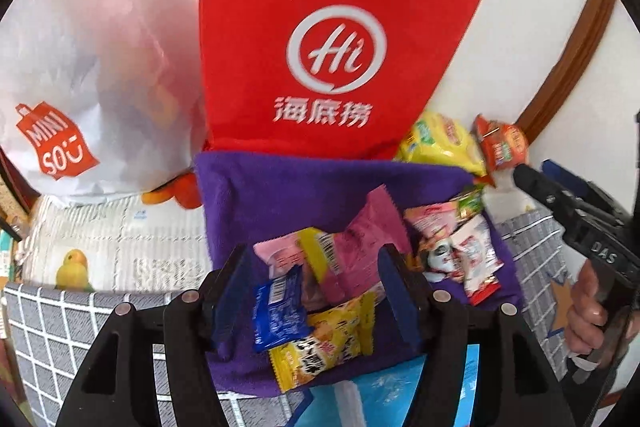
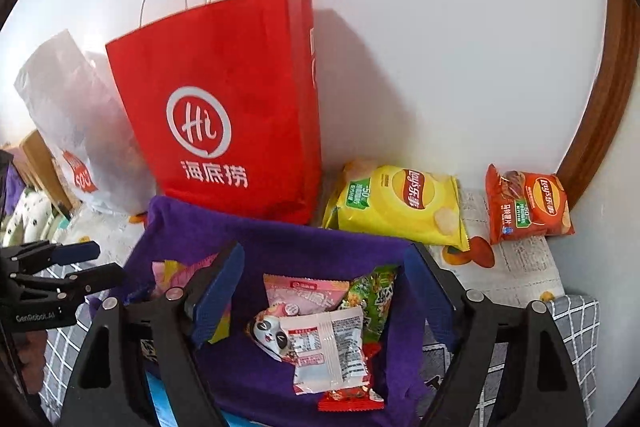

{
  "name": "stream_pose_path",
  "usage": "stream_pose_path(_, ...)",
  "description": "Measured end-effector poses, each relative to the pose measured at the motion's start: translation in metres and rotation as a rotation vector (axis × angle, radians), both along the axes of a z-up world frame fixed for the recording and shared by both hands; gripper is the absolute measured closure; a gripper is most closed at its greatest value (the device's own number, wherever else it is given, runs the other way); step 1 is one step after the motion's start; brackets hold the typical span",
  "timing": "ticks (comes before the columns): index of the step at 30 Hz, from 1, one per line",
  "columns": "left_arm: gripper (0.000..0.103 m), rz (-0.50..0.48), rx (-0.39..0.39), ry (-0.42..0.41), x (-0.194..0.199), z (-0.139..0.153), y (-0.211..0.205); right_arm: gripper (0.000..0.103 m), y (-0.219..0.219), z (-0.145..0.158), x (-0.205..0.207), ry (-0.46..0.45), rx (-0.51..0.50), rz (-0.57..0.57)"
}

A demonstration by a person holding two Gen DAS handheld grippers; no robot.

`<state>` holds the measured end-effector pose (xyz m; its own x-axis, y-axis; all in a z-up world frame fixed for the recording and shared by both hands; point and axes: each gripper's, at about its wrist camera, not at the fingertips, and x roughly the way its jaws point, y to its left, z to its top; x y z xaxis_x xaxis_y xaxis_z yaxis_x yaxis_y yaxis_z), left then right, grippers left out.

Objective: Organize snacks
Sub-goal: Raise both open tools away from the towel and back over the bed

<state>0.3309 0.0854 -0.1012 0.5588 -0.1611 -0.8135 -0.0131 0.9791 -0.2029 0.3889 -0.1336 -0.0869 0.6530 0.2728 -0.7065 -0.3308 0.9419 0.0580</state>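
Observation:
Small snack packets lie on a purple cloth (image 1: 280, 195) (image 2: 280, 251). In the left wrist view my left gripper (image 1: 316, 291) is open above a blue packet (image 1: 280, 311), a yellow packet (image 1: 324, 343) and pink packets (image 1: 356, 247). In the right wrist view my right gripper (image 2: 324, 291) is open above a white packet (image 2: 332, 351), a pink packet (image 2: 304, 295), a green packet (image 2: 372, 291) and a red packet (image 2: 348, 399). A yellow Lay's bag (image 2: 400, 203) and an orange Lay's bag (image 2: 528, 203) lie by the wall. Neither gripper holds anything.
A red paper bag (image 1: 320, 39) (image 2: 232, 115) stands upright behind the cloth, a white Miniso bag (image 1: 80, 79) (image 2: 80, 131) to its left. A grey checked cover (image 1: 60, 331) (image 2: 576, 327) lies underneath. A brown door frame (image 2: 600, 131) is at right.

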Motion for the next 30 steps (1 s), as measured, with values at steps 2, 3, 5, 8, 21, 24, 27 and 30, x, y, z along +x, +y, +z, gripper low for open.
stream_pose_path(2, 0.041, -0.010, -0.010, -0.024, -0.002, 0.003, -0.001, 0.014, -0.001, 0.001, 0.000, 0.006, 0.011, -0.005)
stream_pose_path(3, 0.041, -0.003, -0.001, -0.035, -0.003, 0.004, -0.001, 0.013, -0.001, 0.002, 0.000, 0.009, 0.011, -0.009)
stream_pose_path(5, 0.041, 0.020, 0.012, -0.061, -0.005, 0.007, 0.001, 0.011, -0.002, 0.002, 0.002, 0.020, 0.005, -0.018)
stream_pose_path(8, 0.041, 0.038, 0.006, -0.079, -0.006, 0.009, 0.005, 0.010, -0.006, 0.001, 0.004, 0.026, 0.010, -0.027)
stream_pose_path(21, 0.041, -0.006, 0.014, -0.096, -0.012, 0.022, 0.004, 0.011, -0.022, -0.006, 0.012, 0.043, 0.136, -0.028)
stream_pose_path(24, 0.041, -0.028, 0.034, -0.118, -0.016, 0.029, 0.000, 0.011, -0.015, -0.005, 0.010, 0.051, 0.102, -0.011)
stream_pose_path(27, 0.039, -0.035, 0.044, -0.129, -0.020, 0.035, -0.002, 0.011, -0.007, 0.001, -0.002, 0.000, 0.073, 0.003)
stream_pose_path(30, 0.039, -0.050, 0.025, -0.132, -0.022, 0.038, -0.004, 0.011, 0.000, 0.005, -0.014, -0.009, 0.062, 0.019)
